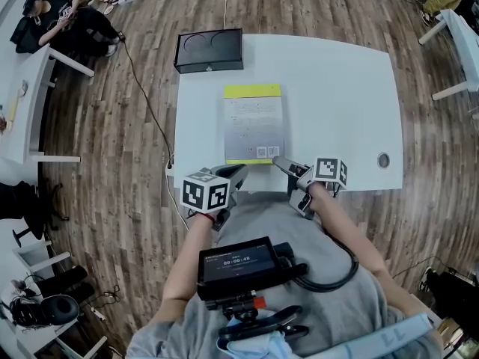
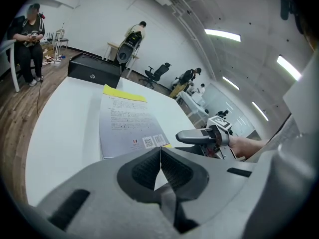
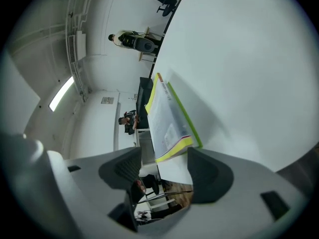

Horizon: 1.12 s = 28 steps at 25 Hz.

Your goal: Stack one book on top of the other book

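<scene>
The grey-covered book (image 1: 254, 129) lay on the green-edged book (image 3: 185, 114), mid white bench (image 1: 337, 88). Stacking looked done. Left gripper (image 1: 239, 170) was clenched empty, right gripper (image 1: 280, 161) gaped empty. Next, I'd say, both simply back away.

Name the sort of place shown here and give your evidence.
Probably an open-plan office or lab: several white flat-topped desks, a black wheeled office chair and long ceiling strip lights.
</scene>
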Tool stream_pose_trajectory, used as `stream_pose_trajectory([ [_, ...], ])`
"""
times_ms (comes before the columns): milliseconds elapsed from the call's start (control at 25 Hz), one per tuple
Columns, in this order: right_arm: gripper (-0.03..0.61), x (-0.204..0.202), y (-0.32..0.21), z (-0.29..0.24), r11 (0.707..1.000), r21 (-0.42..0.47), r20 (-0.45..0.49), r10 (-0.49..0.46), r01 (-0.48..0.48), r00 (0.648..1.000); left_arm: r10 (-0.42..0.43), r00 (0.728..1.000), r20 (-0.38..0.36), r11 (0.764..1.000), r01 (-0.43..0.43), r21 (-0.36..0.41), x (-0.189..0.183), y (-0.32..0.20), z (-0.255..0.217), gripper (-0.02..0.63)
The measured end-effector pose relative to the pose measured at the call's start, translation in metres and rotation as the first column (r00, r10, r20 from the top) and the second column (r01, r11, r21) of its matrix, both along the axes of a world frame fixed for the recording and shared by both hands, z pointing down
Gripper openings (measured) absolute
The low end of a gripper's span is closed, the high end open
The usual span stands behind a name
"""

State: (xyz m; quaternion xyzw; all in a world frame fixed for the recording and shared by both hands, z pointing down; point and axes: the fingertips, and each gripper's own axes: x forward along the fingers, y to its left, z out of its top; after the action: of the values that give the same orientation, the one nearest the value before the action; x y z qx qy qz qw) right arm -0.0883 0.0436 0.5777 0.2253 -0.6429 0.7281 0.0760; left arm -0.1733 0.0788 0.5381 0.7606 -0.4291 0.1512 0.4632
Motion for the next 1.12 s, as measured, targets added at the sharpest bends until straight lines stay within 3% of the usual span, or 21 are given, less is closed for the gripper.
stream_pose_trajectory([
  [680,0.267,0.037,0.027,-0.043,0.993,0.103,0.128,-0.074,0.06,0.989,-0.001,1.0,0.001,0.999,0.001,0.035,0.062,0.035,-0.014,0.018],
  [880,0.267,0.049,0.026,-0.056,0.971,0.22,0.147,-0.126,0.091,0.981,-0.029,1.0,0.001,0.999,0.029,0.039,0.073,0.039,-0.014,0.018],
  [1120,0.267,0.048,0.013,-0.07,0.924,0.37,0.142,-0.159,0.097,0.977,-0.084,0.996,0.018,0.995,0.083,0.058,0.053,0.034,-0.015,0.018],
])
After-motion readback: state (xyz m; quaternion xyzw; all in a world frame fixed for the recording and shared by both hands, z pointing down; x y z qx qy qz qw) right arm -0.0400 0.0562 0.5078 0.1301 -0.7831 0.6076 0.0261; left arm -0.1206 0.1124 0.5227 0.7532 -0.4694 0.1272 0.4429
